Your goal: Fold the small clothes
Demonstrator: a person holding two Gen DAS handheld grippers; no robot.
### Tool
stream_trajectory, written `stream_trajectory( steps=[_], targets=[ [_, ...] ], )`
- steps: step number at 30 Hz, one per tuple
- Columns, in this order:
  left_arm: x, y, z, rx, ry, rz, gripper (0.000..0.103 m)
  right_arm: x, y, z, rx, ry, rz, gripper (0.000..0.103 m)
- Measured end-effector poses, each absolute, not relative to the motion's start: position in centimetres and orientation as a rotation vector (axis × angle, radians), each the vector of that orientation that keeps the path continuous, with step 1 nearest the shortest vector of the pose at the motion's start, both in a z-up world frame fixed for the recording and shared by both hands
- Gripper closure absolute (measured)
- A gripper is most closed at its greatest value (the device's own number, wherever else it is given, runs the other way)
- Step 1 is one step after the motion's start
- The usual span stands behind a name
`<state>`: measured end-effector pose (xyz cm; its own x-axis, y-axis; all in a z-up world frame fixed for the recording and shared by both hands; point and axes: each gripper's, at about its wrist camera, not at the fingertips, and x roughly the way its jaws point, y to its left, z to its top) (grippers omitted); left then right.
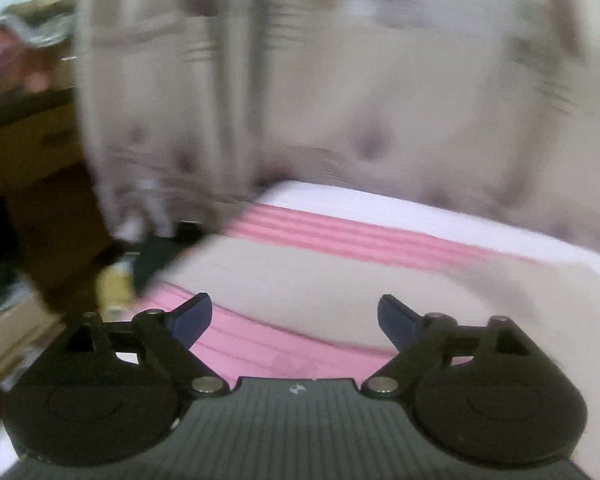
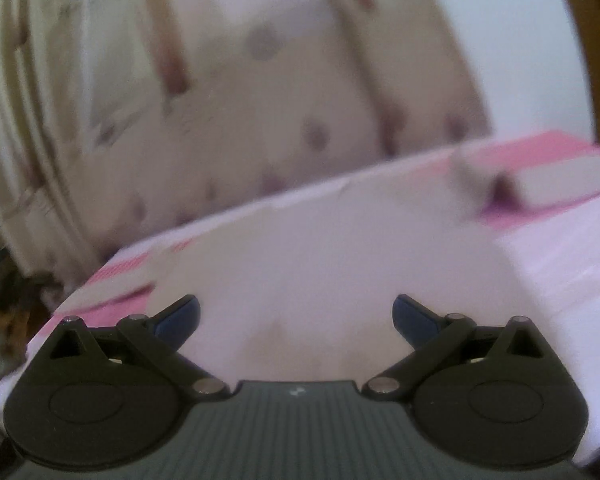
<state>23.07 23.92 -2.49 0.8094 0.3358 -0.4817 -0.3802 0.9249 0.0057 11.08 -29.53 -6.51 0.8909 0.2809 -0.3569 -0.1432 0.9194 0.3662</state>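
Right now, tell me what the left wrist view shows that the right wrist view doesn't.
Only the left wrist view shows the brown cardboard boxes on the left. Only the right wrist view shows the curved brown wooden edge at upper right. Both show an open hand-held gripper, left and right, nothing between its fingers, above pale cloth with pink stripes, before a dotted cream curtain.

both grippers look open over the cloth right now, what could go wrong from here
1. Neither the left hand-held gripper nor the right hand-held gripper holds anything, so the pale garment lies loose and a fresh fold may spring open.
2. Both views are blurred, so a regrasp could miss the garment's edge.
3. The garment reaches near the edge of the pink-striped surface; a careless tug might pull it off.
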Motion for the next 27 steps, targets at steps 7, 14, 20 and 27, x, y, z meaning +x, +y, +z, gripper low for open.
stream_trajectory(
  steps=[7,14,20,27],
  targets=[
    [23.0,13.0,-6.9,-0.002,0.488,0.209,0.014,14.1,-42.2,-6.2,0.425,0.380,0.032,0.000],
    [24.6,13.1,-8.2,-0.093,0.548,0.247,0.010,20.1,-56.3,-9.0,0.623,0.407,-0.146,0.009],
    [23.8,13.7,-7.7,-0.132,0.550,0.283,0.009,24.0,-66.5,-11.9,0.808,0.407,-0.289,0.009],
    [24.5,12.5,-7.8,-0.046,0.587,0.324,0.008,28.1,-70.4,-14.0,0.890,0.399,-0.277,0.009]
  ],
)
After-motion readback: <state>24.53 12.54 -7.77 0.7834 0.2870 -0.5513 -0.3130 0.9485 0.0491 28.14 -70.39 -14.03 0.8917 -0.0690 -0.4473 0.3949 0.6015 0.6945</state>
